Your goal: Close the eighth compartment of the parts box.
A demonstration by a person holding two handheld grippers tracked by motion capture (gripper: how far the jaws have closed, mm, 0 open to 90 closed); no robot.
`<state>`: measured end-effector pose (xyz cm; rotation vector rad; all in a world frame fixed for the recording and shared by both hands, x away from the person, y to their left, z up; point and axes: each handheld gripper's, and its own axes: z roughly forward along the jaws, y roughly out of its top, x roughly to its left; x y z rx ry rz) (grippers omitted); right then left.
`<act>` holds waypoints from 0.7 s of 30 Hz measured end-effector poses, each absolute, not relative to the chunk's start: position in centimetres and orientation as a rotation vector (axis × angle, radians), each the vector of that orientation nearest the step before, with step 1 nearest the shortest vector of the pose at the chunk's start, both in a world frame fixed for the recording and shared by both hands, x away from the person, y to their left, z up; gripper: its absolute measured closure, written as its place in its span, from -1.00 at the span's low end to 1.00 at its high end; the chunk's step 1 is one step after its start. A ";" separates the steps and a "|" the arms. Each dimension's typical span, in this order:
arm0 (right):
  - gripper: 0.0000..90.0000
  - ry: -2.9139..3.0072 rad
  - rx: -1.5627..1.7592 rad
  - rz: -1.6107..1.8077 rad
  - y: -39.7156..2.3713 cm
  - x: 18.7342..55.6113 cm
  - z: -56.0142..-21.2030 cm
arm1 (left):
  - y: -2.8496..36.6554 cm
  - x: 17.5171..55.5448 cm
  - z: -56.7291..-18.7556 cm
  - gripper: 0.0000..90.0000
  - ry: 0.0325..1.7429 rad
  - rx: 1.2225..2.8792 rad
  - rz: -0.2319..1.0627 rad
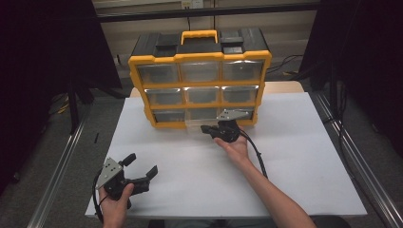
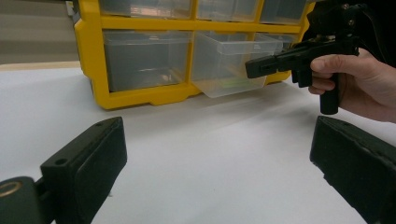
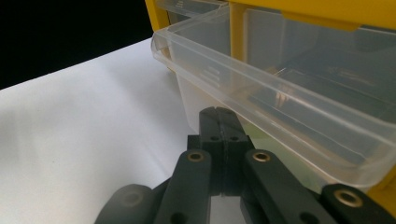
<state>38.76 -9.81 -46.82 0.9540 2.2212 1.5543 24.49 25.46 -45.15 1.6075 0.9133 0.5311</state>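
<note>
Nearest, the left gripper (image 1: 141, 166) rests at the front edge of the white table (image 1: 294, 156) with jaws spread wide and empty, while farther on the right gripper (image 1: 205, 128), jaws pressed together, sits against the clear drawer (image 1: 196, 125) pulled partway out of the yellow organiser's (image 1: 199, 88) bottom row.

A white-covered bench (image 1: 294, 161) carries a yellow drawer cabinet (image 1: 199, 88) at its far edge, one clear drawer (image 2: 229, 65) pulled out.
</note>
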 end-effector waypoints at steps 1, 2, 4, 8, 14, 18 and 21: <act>1.00 2.221 0.954 1.553 -9.8 38.8 -46.8 | 25.5 24.5 -45.2 -0.91 0.914 1.608 0.532; 1.00 2.220 0.955 1.553 -9.8 38.8 -46.8 | 25.5 24.5 -45.2 -0.91 0.915 1.607 0.532; 1.00 2.213 0.954 1.555 -9.8 38.9 -46.7 | 25.4 24.5 -45.2 -0.91 0.914 1.607 0.533; 1.00 2.215 0.953 1.548 -9.8 38.9 -46.6 | 25.4 24.5 -45.2 -0.91 0.914 1.606 0.531; 1.00 2.214 0.956 1.544 -9.8 39.0 -46.6 | 25.5 24.5 -45.2 -0.91 0.909 1.620 0.533; 1.00 2.213 0.960 1.546 -9.8 39.1 -46.7 | 25.6 24.5 -45.2 -0.91 0.909 1.623 0.537; 1.00 2.209 0.958 1.544 -9.7 39.2 -46.7 | 25.5 24.5 -45.2 -0.91 0.914 1.608 0.531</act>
